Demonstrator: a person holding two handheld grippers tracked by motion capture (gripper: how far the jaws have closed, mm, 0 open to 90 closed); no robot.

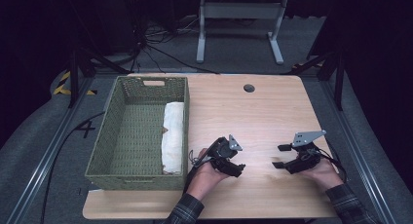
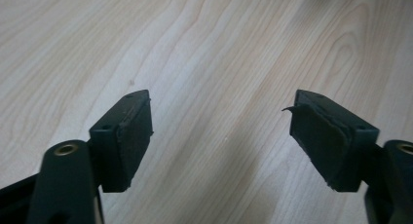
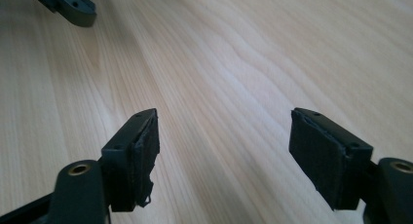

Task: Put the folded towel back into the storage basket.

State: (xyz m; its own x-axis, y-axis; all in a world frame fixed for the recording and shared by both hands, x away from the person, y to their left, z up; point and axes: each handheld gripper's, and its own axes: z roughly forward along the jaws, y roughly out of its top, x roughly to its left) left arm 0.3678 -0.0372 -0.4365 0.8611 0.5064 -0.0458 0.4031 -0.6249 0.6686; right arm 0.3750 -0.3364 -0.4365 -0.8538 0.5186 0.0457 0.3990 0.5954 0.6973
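A green woven basket (image 1: 124, 136) stands on the left part of the light wooden table (image 1: 263, 112). Inside it a white folded cloth (image 1: 173, 136) lies along its right wall. My left gripper (image 1: 237, 160) is held low over the table just right of the basket, open, with bare wood between its jaws (image 2: 221, 97). My right gripper (image 1: 281, 156) is held near the table's right front, pointing left toward the other one, open and holding nothing (image 3: 224, 114). A jaw of the left gripper (image 3: 68, 5) shows at the top left of the right gripper view.
A round cable hole (image 1: 249, 87) sits near the table's far edge. Beyond the table stand a white table frame (image 1: 238, 19), loose cables (image 1: 160, 53) and dark stands on a grey floor. Bare wood stretches between the two grippers.
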